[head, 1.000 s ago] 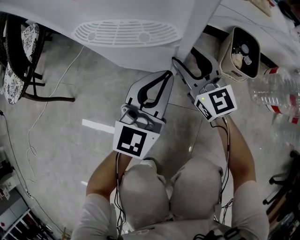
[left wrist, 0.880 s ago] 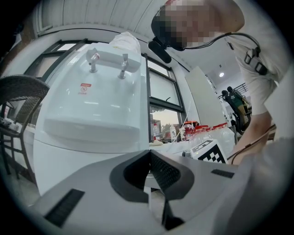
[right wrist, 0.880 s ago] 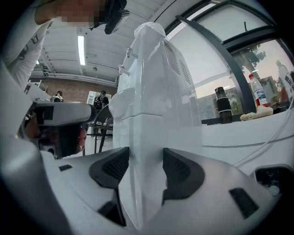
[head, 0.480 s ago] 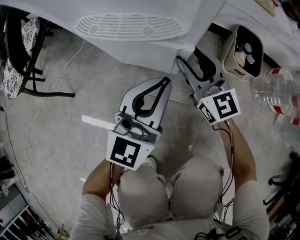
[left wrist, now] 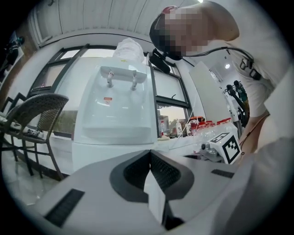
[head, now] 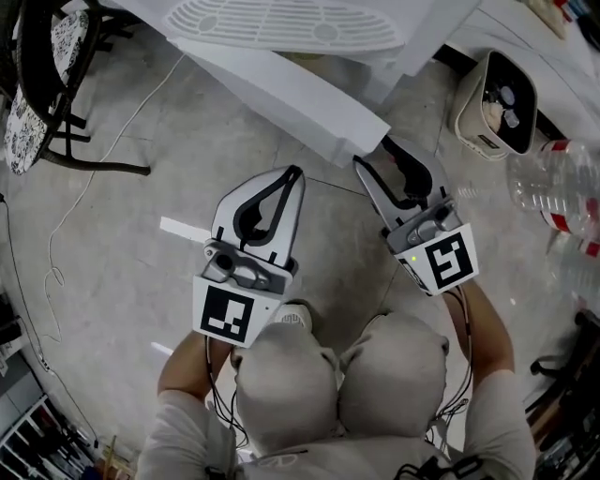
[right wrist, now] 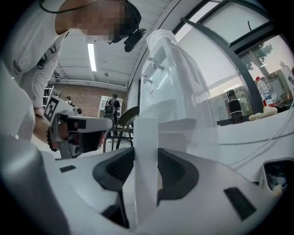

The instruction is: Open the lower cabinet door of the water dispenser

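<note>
At the upper left of the head view stands one chair (head: 33, 122) with a thin black metal frame and a flower-patterned cushion. A thin pale cable (head: 70, 234) trails over the grey tiled floor (head: 141, 309).

The left gripper (head: 293, 175) is smooth white plastic with dark ribbed pads. Its jaws are together with nothing between them. At the top centre is the glossy white water dispenser (head: 281, 19), with an oval slotted grille. The left gripper view shows its two small taps (left wrist: 121, 79).

The lower cabinet door (head: 291, 94), a flat white slab, stands swung out below the grille. The right gripper (head: 375, 152) is clamped on the door's free edge, its jaws having just been closing. Each of the two grippers carries one black-and-white marker cube.

At the upper right are one beige, rounded bin (head: 469, 112) and clear plastic bottles (head: 553, 187).
</note>
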